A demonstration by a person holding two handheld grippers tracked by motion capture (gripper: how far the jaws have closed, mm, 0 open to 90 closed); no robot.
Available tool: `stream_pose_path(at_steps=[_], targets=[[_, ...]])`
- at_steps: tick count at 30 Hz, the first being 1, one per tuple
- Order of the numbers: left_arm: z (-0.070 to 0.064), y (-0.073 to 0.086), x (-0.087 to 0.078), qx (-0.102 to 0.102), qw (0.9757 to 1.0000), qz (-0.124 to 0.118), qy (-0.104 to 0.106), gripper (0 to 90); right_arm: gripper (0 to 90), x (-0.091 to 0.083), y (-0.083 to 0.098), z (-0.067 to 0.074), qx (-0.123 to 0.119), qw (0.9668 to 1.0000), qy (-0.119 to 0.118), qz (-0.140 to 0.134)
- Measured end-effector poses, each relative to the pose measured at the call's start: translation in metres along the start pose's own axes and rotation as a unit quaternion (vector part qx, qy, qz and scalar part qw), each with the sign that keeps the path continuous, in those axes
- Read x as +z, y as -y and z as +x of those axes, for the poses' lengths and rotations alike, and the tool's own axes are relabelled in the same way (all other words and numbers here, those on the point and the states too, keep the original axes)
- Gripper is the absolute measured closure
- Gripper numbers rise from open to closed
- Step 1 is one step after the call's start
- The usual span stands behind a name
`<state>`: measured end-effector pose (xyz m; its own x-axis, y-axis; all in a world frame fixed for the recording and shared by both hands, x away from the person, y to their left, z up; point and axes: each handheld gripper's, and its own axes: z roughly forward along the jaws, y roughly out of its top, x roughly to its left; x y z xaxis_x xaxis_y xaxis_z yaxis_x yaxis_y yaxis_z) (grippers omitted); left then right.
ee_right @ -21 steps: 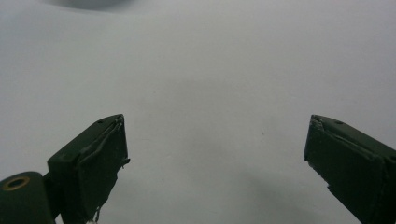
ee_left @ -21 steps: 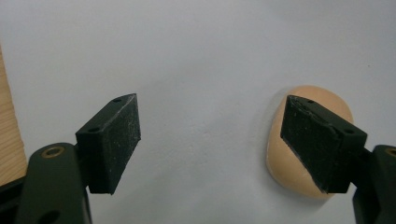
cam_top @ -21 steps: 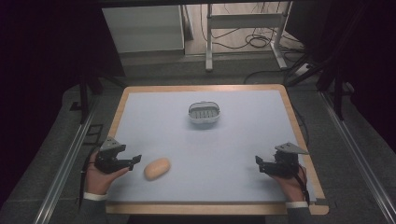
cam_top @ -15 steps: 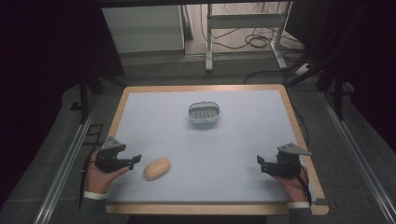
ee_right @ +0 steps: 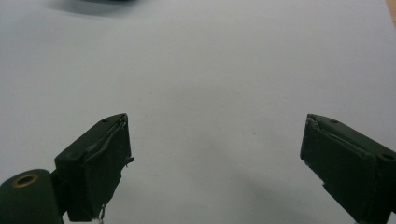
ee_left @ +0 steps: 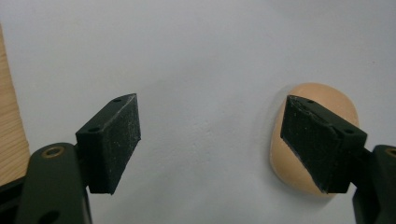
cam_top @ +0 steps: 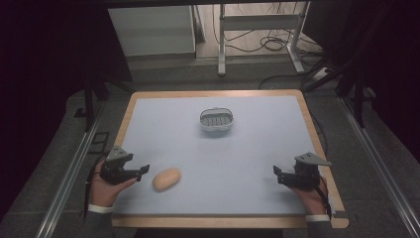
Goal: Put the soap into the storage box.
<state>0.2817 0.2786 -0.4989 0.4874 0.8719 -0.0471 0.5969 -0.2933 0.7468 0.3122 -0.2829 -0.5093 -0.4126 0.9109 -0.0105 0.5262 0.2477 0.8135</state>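
Bun (cam_top: 166,179) lies near the table's (cam_top: 247,198) front left in the high view, just beside the left gripper (cam_top: 143,171); a basket (cam_top: 216,120) sits farther back, right gripper (cam_top: 277,173) well apart. Left gripper view: jaws wide, one overlapping the bun (ee_left: 299,163). Right gripper view: jaws wide over bare mat.
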Motion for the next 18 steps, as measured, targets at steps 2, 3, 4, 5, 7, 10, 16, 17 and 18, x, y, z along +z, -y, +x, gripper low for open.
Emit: stream_pose_path(at_steps=[2, 3, 4, 5, 7, 10, 16, 17, 18], targets=[[-0.0001, 0.0000, 0.0002, -0.001, 1.0000, -0.001, -0.002, 20.4, 8.4, 0.0004, 0.0001, 0.0000, -0.002, 1.0000, -0.003, -0.002], [-0.0001, 0.0000, 0.0002, -0.001, 1.0000, -0.001, -0.002, 20.4, 8.4, 0.0004, 0.0001, 0.0000, -0.002, 1.0000, -0.003, -0.002], [0.0001, 0.0001, 0.0002, 0.000, 1.0000, -0.001, -0.002, 20.4, 8.4, 0.0003, 0.0001, -0.0001, -0.002, 1.0000, -0.004, -0.002], [0.0002, 0.0002, 0.0000, -0.001, 1.0000, -0.001, -0.002, 20.4, 8.4, -0.0001, 0.0000, -0.0002, -0.001, 1.0000, -0.005, -0.003], [0.0003, 0.0001, -0.0006, -0.001, 1.0000, -0.001, -0.002, 20.4, 8.5, -0.0012, -0.0002, -0.0002, -0.001, 1.0000, -0.004, -0.005], [-0.0001, -0.0002, -0.0012, 0.000, 1.0000, -0.001, -0.003, 20.4, 8.5, -0.0026, -0.0003, -0.0011, -0.001, 1.0000, -0.002, -0.007], [0.0000, -0.0003, -0.0015, 0.000, 1.0000, -0.003, -0.002, 20.4, 8.5, -0.0031, 0.0010, -0.0041, 0.003, 1.0000, 0.003, -0.004], [0.0001, -0.0005, -0.0015, 0.000, 1.0000, -0.003, -0.002, 20.4, 8.5, -0.0029, 0.0013, -0.0047, 0.003, 1.0000, 0.004, -0.003], [0.0001, -0.0008, -0.0016, 0.001, 1.0000, -0.002, -0.002, 20.4, 8.4, -0.0028, 0.0015, -0.0051, 0.004, 1.0000, 0.004, -0.003]])
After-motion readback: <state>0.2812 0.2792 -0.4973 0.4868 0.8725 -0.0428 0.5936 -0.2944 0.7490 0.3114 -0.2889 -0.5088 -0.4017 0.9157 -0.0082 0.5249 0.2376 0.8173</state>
